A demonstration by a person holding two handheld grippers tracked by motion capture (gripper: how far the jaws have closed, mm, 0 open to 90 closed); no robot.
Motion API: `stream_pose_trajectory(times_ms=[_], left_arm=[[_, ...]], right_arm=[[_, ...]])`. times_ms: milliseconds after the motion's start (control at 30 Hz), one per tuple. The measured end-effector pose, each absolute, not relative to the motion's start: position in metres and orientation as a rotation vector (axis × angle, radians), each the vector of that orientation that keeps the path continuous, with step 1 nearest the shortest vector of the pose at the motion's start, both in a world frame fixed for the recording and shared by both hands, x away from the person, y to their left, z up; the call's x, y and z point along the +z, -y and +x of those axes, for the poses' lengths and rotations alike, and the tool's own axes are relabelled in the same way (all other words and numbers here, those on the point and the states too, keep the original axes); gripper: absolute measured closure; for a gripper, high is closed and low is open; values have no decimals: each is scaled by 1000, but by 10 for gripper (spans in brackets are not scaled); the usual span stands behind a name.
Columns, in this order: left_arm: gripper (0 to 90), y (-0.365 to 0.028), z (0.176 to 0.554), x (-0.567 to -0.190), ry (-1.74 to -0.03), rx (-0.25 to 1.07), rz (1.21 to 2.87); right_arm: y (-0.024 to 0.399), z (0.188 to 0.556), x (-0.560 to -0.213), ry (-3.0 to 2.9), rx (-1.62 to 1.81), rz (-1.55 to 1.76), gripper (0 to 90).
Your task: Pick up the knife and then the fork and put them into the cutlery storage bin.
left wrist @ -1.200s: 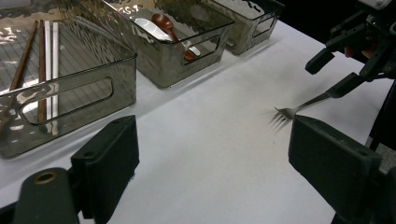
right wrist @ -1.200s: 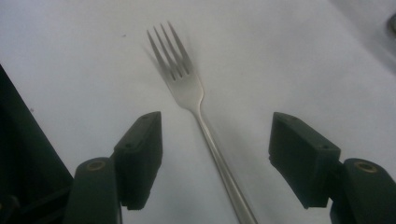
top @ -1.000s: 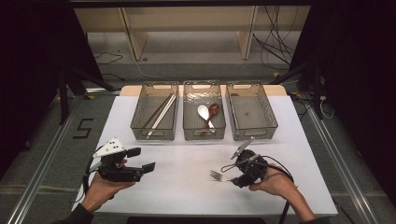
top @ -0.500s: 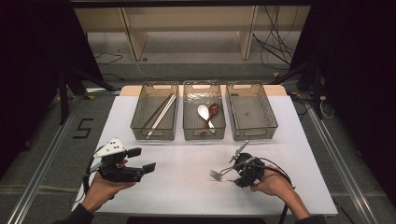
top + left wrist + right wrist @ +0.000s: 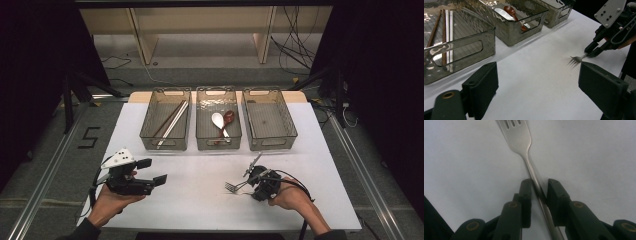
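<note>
On my white desk [image 5: 210, 195] three clear bins [image 5: 218, 120] line the far edge. My left gripper [image 5: 150, 172] hovers with fingers spread wide. My right gripper [image 5: 539, 186] has its fingers pinching the fork [image 5: 520, 135] handle, low on the desk's near right.

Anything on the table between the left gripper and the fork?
Nothing: the high view shows bare white table from left gripper to fork.

Three clear bins [image 5: 219, 117] stood side by side at the far edge of the white worktop [image 5: 200, 200]. Beyond it lay grey floor, trailing cables [image 5: 295, 45] and a wooden frame [image 5: 145, 40].
</note>
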State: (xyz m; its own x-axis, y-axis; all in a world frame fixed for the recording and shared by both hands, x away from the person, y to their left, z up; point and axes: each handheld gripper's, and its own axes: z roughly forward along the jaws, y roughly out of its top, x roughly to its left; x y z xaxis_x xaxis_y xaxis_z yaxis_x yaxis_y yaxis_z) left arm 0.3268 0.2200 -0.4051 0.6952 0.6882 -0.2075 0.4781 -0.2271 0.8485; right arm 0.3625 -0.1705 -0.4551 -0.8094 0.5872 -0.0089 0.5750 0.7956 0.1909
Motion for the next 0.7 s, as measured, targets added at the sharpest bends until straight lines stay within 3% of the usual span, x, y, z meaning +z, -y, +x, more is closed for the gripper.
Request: stream_pose_trajectory(times_ms=[367, 700], left_arm=[[156, -220, 326, -405, -908, 260, 1884], [156, -220, 327, -405, -908, 259, 1883]], right_arm=[[166, 364, -455, -2951, 222, 904, 838], [166, 364, -454, -2958, 215, 888, 849]])
